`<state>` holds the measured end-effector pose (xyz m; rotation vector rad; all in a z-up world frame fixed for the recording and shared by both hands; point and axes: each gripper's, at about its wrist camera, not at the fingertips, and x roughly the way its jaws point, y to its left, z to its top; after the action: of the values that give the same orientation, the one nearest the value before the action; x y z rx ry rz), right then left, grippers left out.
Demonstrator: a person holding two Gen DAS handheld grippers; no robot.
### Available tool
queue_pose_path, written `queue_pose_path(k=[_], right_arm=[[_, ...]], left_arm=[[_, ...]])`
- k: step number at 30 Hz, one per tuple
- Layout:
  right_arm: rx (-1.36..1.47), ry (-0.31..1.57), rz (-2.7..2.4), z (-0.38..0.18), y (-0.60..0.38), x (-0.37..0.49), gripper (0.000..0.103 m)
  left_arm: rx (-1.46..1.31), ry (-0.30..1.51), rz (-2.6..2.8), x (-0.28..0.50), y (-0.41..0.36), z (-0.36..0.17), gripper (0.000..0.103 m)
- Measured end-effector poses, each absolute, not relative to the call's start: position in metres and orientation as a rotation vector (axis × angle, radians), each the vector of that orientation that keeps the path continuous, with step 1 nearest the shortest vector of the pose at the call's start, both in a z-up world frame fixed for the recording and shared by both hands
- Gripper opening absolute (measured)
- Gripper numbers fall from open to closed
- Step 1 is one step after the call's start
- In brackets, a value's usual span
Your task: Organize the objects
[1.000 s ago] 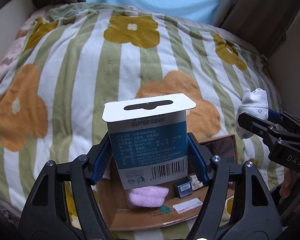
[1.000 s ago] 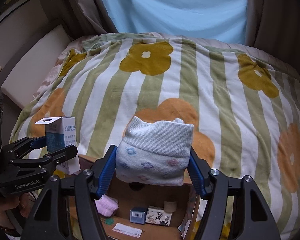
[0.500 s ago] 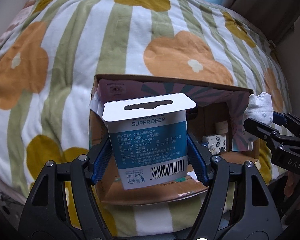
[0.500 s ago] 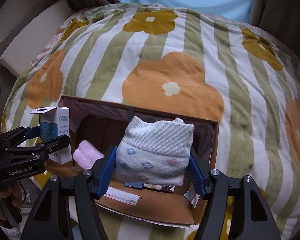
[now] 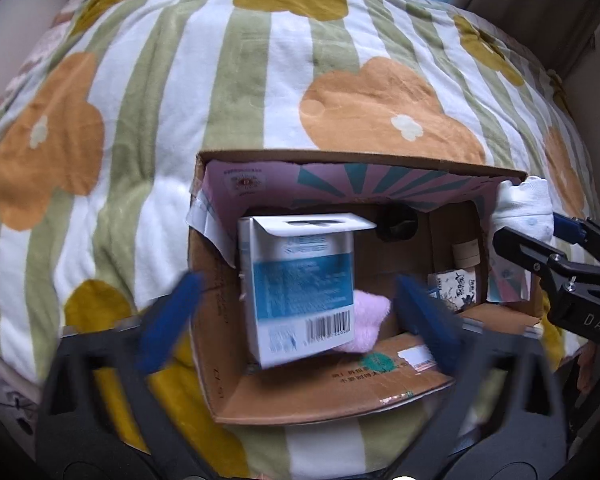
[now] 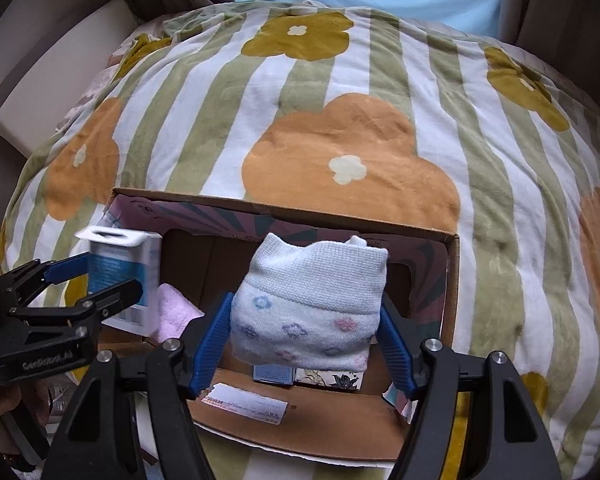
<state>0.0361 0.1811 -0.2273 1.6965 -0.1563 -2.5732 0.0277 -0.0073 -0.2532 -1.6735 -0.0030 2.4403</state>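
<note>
An open cardboard box [image 5: 340, 400] lies on the flowered blanket. My left gripper [image 5: 296, 284] hangs over its left half, jaws opening wide and blurred. The white and blue carton [image 5: 300, 280] sits loose between them, touched by neither pad, its lower end down by a pink cloth [image 5: 366, 320] in the box. My right gripper [image 6: 306, 312] holds a rolled white sock bundle [image 6: 308, 300] with small flowers above the box's right half. Its jaws are beginning to open, but the pads still touch the bundle. The right wrist view also shows the left gripper [image 6: 112, 276] and carton [image 6: 120, 264].
Inside the box lie a patterned small box [image 6: 328, 378], a small blue box [image 6: 272, 374] and a beige roll [image 5: 466, 250]. The striped flower blanket [image 6: 340, 120] surrounds the box. A white board [image 6: 60, 80] leans at far left. Curtains hang behind.
Both grippers came down over the cardboard box. The left jaws have spread wide and let go of the carton, which has dropped lower into the box. The sock bundle stays between the right pads.
</note>
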Motion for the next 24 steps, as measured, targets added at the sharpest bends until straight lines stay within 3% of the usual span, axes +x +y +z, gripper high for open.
queue_pose_path(k=[1,3,5,24], right_arm=[[1.687,-0.181,-2.581,-0.227,0.184,0.036,0.073],[1.71,-0.211,-2.575,-0.228,0.189,0.034,0.095],[1.72,-0.188,-2.618,-0.228,0.193,0.035,0.102],[1.715,-0.25,-2.667,-0.22,0.197,0.041,0.102]], left_arm=[[-1.652,0.014,2.449,0.028,-0.006,-0.251,0.103],[-1.63,0.017,2.451,0.029,-0.006,-0.248,0.103],[-1.628,0.013,2.451,0.03,-0.006,-0.249,0.103],[-1.606,0.024,2.458,0.038,-0.002,-0.234,0.103]])
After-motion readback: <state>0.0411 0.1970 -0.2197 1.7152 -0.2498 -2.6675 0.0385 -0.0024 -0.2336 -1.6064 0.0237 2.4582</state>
